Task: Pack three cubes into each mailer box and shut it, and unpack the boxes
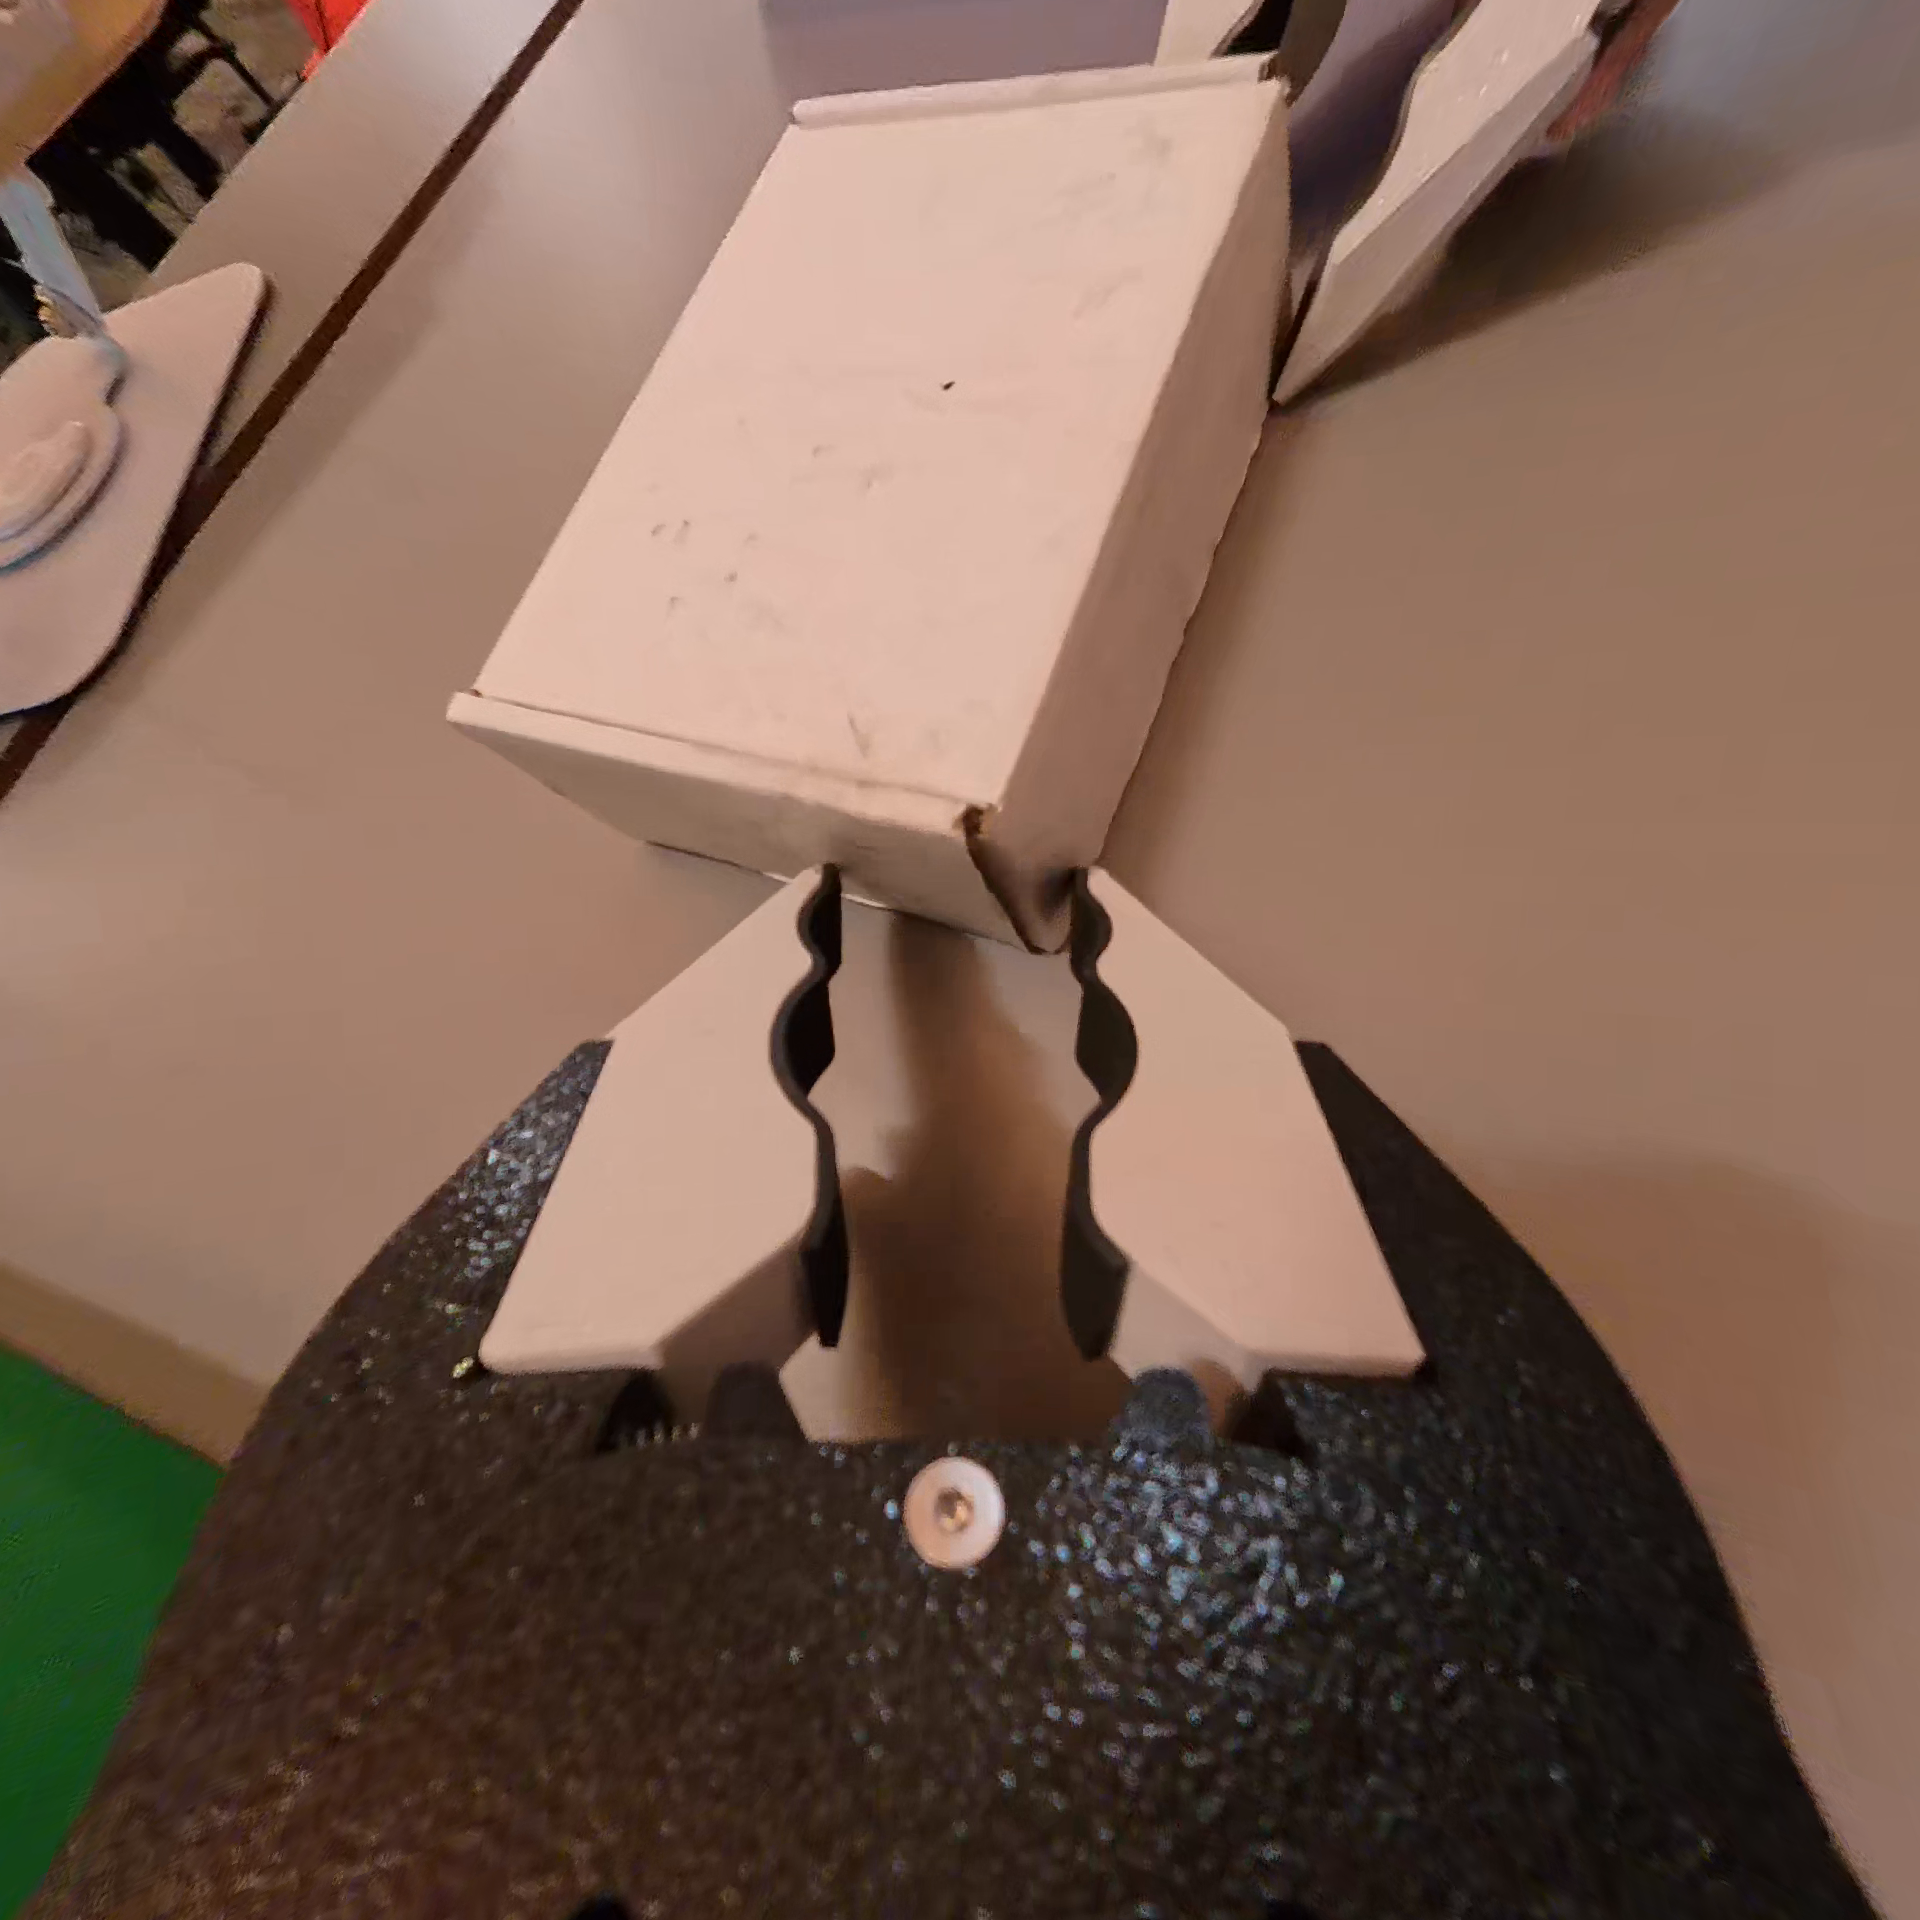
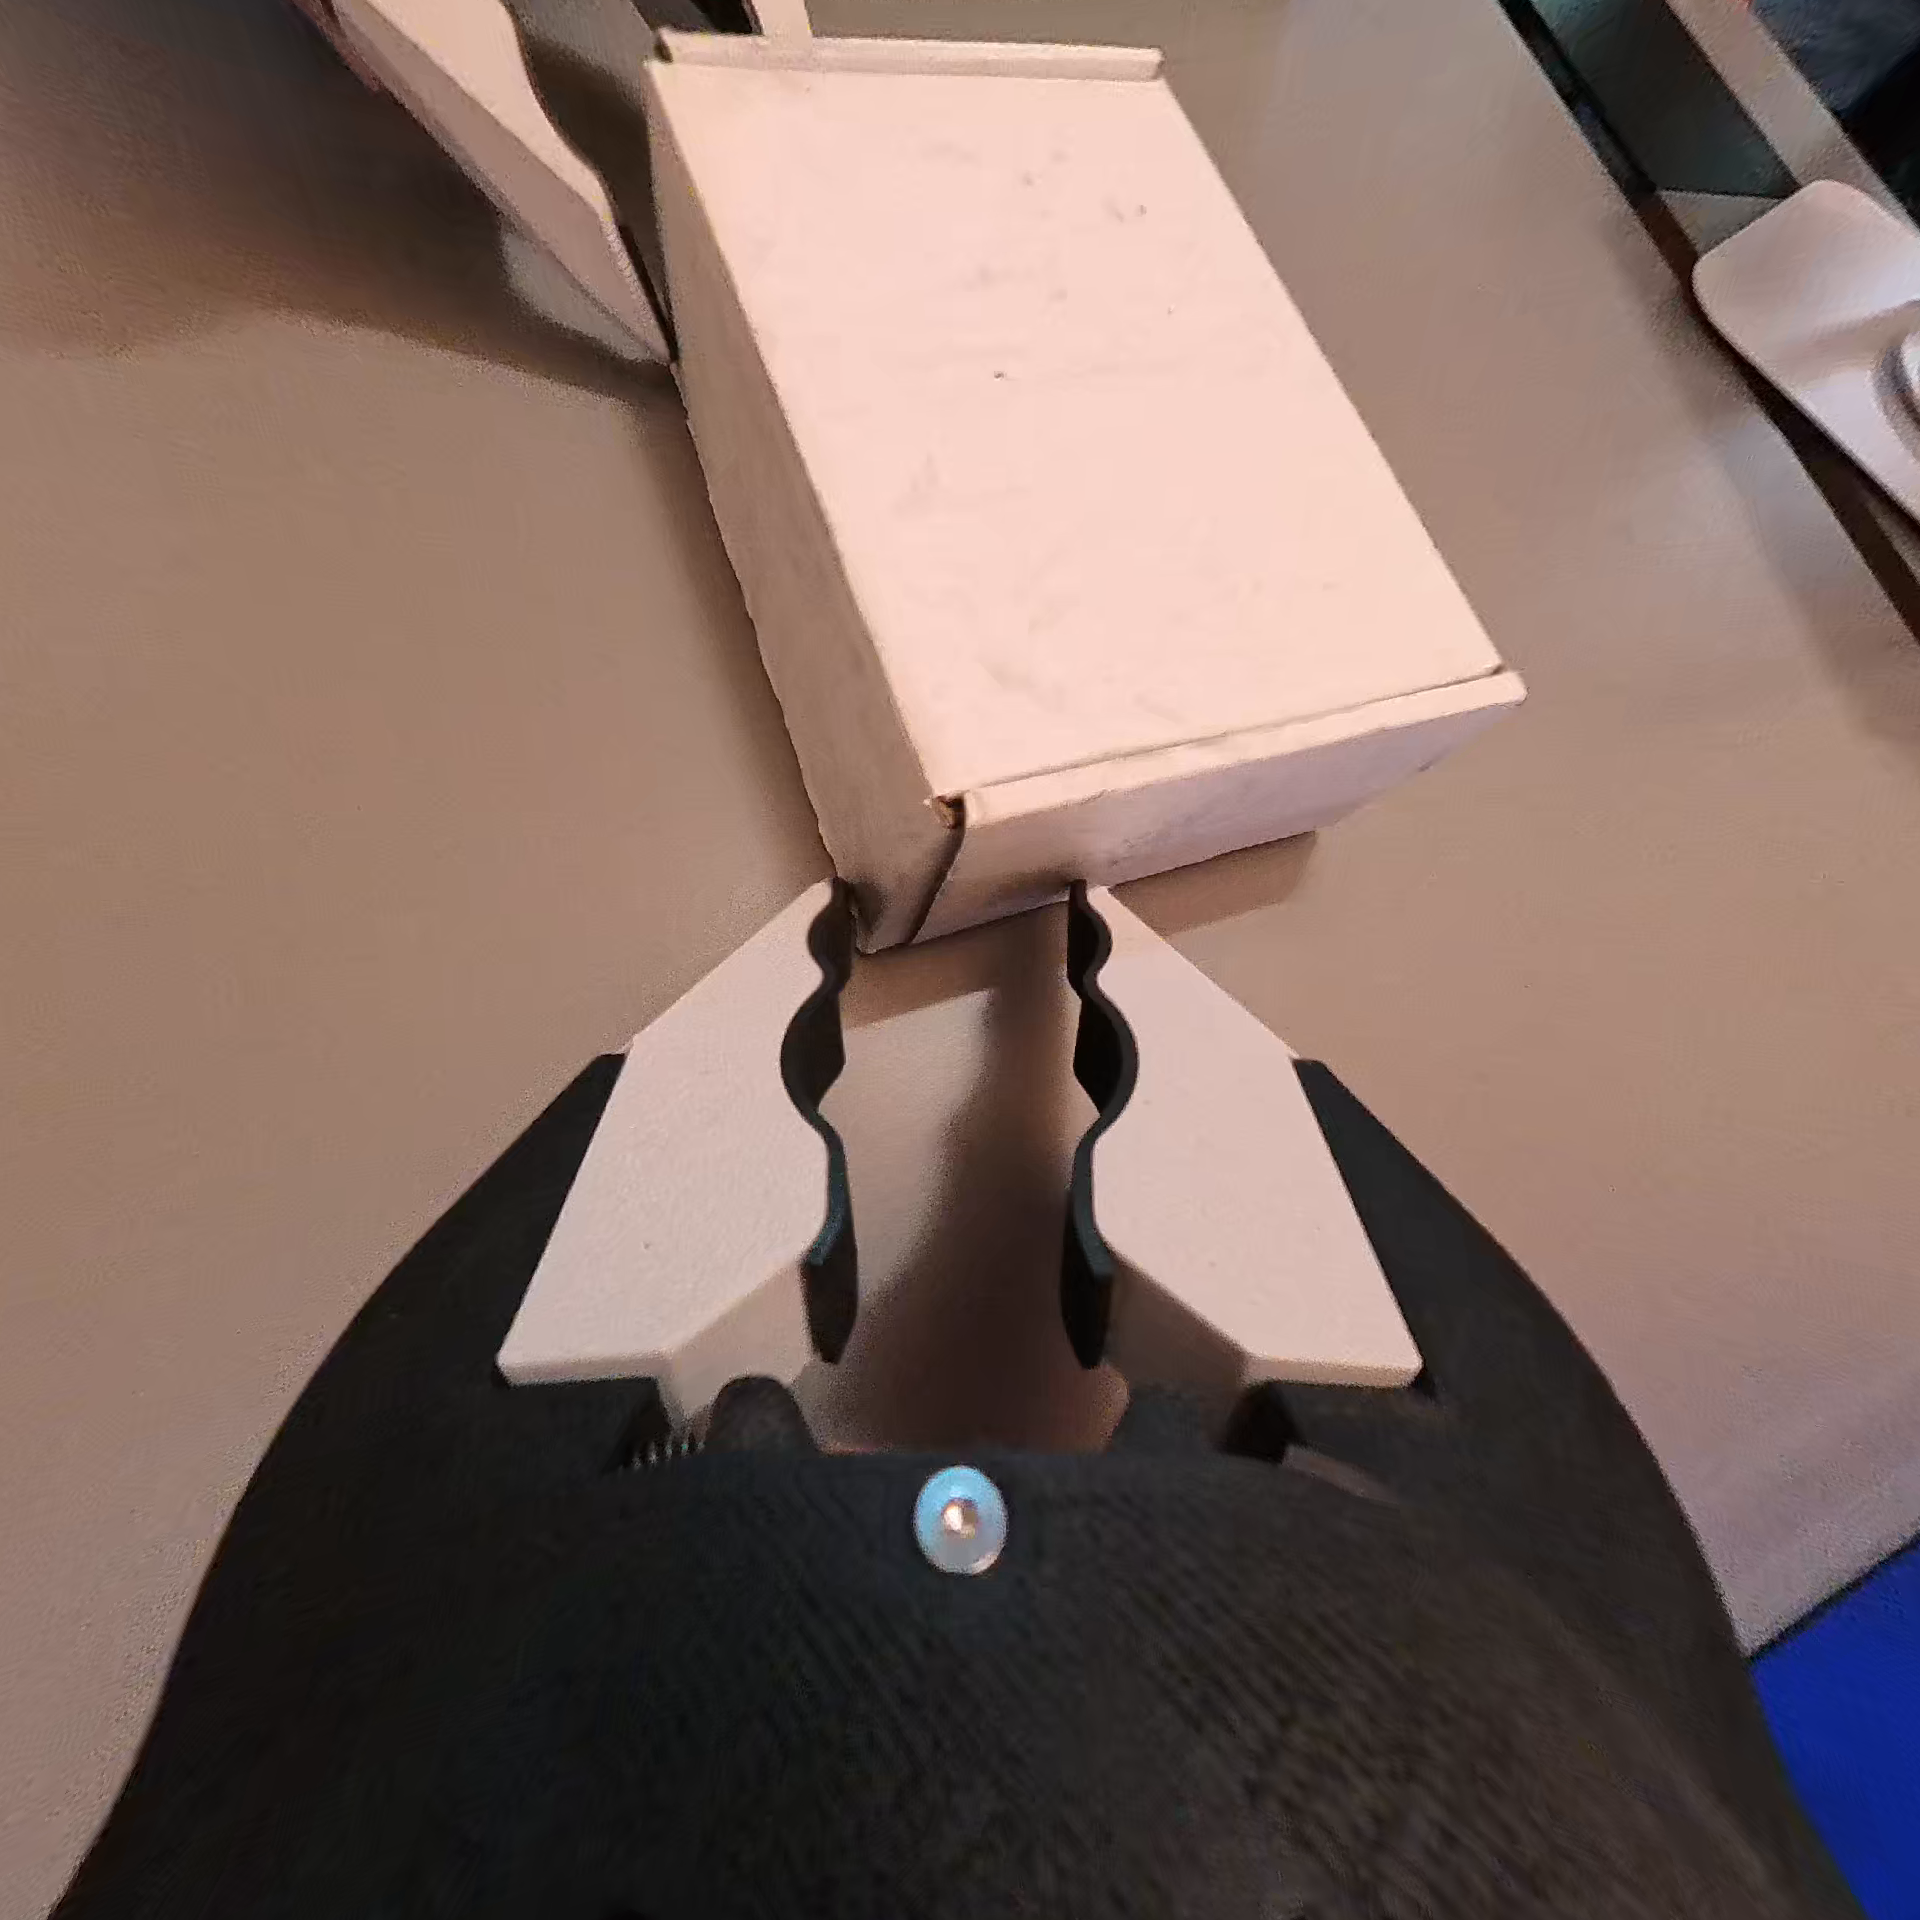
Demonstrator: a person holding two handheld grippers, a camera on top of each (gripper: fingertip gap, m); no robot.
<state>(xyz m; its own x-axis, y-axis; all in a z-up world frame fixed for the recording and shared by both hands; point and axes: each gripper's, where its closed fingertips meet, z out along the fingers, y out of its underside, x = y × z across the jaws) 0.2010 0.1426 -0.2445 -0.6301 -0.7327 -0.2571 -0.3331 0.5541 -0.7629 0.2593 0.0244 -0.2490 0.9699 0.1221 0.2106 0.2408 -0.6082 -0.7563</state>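
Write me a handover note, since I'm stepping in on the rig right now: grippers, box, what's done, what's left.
Left gripper: open, its fingertips at one corner of the white mailer box.
Right gripper: open, at an opposite corner of the same box.
Box: shut, on the tan table. No cubes in view; whether it is packed cannot be told.
Neither grips. Left, by the task: more packing or unpacking.

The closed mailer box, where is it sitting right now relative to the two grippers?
The closed mailer box lies on the tan table, held between opposite corners: the left gripper at one, the right gripper at the other.
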